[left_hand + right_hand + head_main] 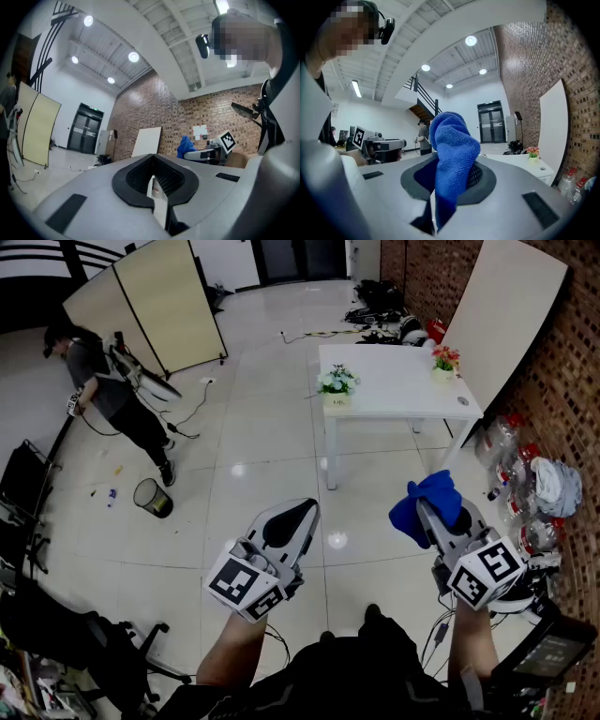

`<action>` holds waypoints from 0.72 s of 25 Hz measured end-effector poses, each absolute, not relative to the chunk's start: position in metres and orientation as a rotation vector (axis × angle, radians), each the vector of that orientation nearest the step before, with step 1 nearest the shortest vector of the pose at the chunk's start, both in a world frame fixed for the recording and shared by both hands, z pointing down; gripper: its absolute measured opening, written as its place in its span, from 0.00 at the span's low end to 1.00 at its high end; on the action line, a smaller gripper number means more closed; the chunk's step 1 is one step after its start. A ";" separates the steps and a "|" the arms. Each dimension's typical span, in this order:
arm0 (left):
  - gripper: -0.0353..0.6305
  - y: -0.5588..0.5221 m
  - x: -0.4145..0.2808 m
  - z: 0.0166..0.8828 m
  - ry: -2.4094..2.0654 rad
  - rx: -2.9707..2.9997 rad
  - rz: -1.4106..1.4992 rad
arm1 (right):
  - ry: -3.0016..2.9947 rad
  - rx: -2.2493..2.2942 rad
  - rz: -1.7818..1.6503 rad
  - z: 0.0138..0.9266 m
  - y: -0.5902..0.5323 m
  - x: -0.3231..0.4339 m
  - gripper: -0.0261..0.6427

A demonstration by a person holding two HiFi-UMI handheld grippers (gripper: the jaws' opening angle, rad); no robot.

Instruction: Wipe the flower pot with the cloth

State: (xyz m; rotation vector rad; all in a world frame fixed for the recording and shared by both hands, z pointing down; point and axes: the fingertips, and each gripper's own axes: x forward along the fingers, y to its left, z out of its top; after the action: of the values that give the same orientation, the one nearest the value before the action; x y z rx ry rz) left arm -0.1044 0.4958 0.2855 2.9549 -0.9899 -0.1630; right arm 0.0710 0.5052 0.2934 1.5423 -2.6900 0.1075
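Note:
A white table (398, 381) stands far ahead on the tiled floor. It carries a white-flowered pot (336, 387) at its near left corner and a pink-flowered pot (445, 361) at the back right. The pink-flowered pot (533, 153) also shows small in the right gripper view. My right gripper (429, 514) is shut on a blue cloth (427, 500), which bunches up above the jaws. In the right gripper view the cloth (452, 154) fills the gap. My left gripper (296, 514) is shut and holds nothing. Both are held level, well short of the table.
A person (112, 395) stands at the left near a folding screen (150, 306), with a bin (153, 498) on the floor beside them. A white board (506, 315) leans on the brick wall. Bottles (511, 456) crowd the right wall. An office chair (103, 643) sits bottom left.

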 end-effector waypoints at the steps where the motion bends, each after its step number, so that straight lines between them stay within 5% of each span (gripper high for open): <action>1: 0.06 0.484 -0.098 0.288 -1.010 2.967 -0.159 | -2.667 1.539 0.080 0.295 0.493 0.078 0.14; 18: 0.06 0.253 -0.014 0.278 -1.151 2.924 -0.241 | -2.767 1.372 -0.055 0.277 0.259 0.163 0.14</action>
State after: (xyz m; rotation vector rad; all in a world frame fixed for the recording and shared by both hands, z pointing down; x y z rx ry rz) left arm -0.0142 0.2528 0.2775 2.9237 -1.1506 -0.2412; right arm 0.1631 0.2587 0.2767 1.3722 -2.7665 -0.0548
